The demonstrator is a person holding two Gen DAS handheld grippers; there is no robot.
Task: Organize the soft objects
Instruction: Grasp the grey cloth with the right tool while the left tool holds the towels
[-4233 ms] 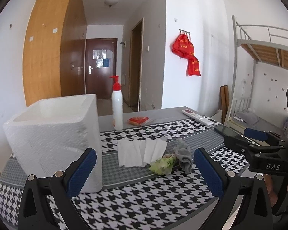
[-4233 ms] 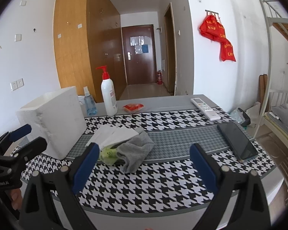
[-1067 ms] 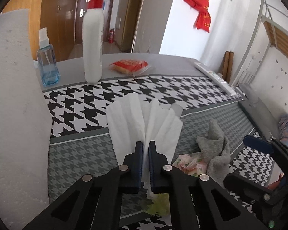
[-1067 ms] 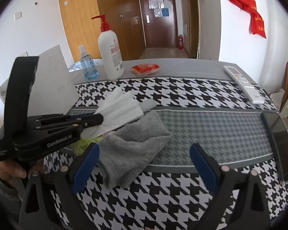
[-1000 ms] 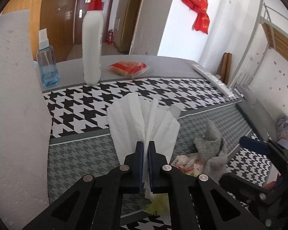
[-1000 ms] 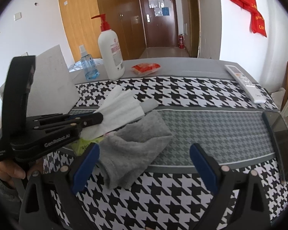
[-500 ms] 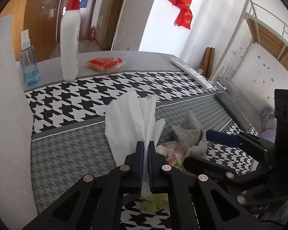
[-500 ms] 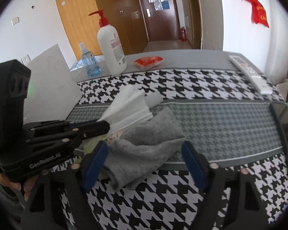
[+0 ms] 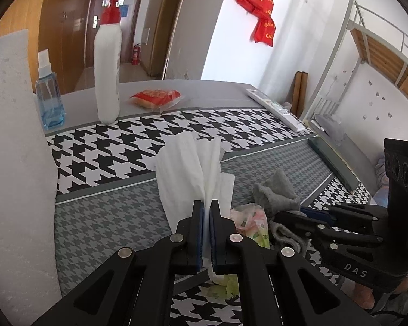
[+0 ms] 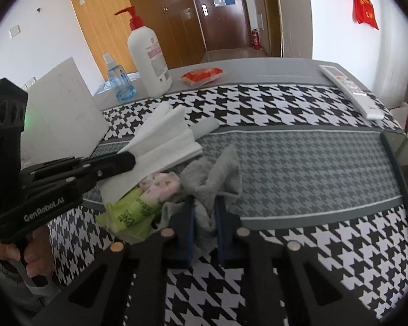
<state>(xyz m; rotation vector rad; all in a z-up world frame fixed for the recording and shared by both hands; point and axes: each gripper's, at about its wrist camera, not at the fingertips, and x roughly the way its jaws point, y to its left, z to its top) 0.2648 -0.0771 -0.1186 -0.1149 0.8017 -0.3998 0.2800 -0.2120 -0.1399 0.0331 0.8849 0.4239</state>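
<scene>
Since a second earlier, the right gripper had gone from wide open to closing on the grey cloth, now bunched between its pads. The left gripper stayed clamped on the white tissues, just beside the cloth. Both were gripped; sorting remained, judging by the table.

The left tool fills the lower centre of its own view, tilted downward, its jaws pressed shut on the white tissues. In the right wrist view it reaches in from the left edge, a hand gripping its handle at lower left. The right tool sits at lower centre, jaws closing on the grey cloth between them.
</scene>
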